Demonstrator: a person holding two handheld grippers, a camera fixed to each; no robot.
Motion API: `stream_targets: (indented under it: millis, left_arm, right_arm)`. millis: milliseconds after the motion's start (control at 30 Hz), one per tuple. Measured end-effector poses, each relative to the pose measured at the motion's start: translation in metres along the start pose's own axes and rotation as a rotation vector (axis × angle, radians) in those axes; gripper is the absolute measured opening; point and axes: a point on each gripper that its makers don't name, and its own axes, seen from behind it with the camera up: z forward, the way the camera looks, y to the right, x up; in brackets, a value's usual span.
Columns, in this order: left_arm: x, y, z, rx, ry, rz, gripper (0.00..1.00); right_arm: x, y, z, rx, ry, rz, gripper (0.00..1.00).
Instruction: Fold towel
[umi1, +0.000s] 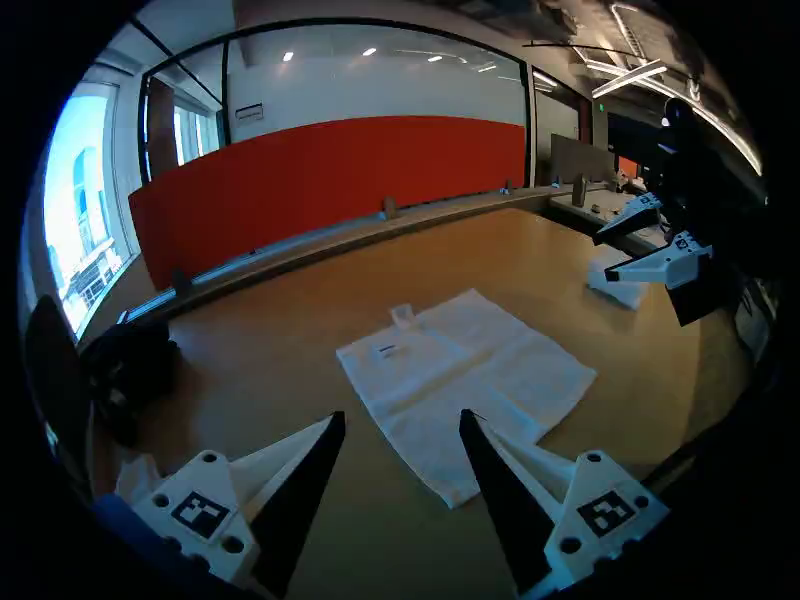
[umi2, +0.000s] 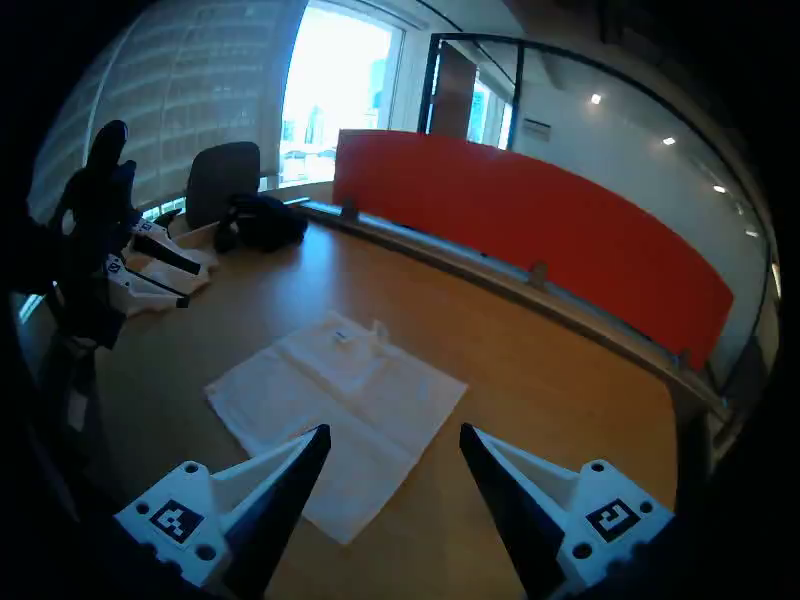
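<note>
Towel (umi1: 465, 380) flat ahead of both jaws; L gripper (umi1: 401, 414) & R gripper (umi2: 395, 428) spread, empty. We judge it soft, light: pinch near corners.

Wooden table (umi1: 300, 330): white towel (umi1: 465, 375) spread flat mid-table; dark bag (umi2: 265, 222) near edge; small white cloth (umi1: 620, 290) apart.

one towel (umi1: 465, 375) on one worktop (umi1: 300, 330), plus two other white cloths: far cloth (umi1: 618, 290), bag-side cloth (umi2: 190, 262). two grippers, left gripper (umi1: 400, 425) and right gripper (umi2: 395, 432), two fingers each. one bag (umi2: 262, 222), one chair (umi2: 222, 175).
</note>
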Motion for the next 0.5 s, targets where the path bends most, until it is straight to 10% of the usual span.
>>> stream_targets:
  millis: [500]
  left_arm:
    - [-0.062, 0.022, 0.039, -0.073, -0.120, 0.048, 0.84]
  right_arm:
    - [-0.059, -0.023, 0.038, 0.062, -0.082, -0.019, 1.00]
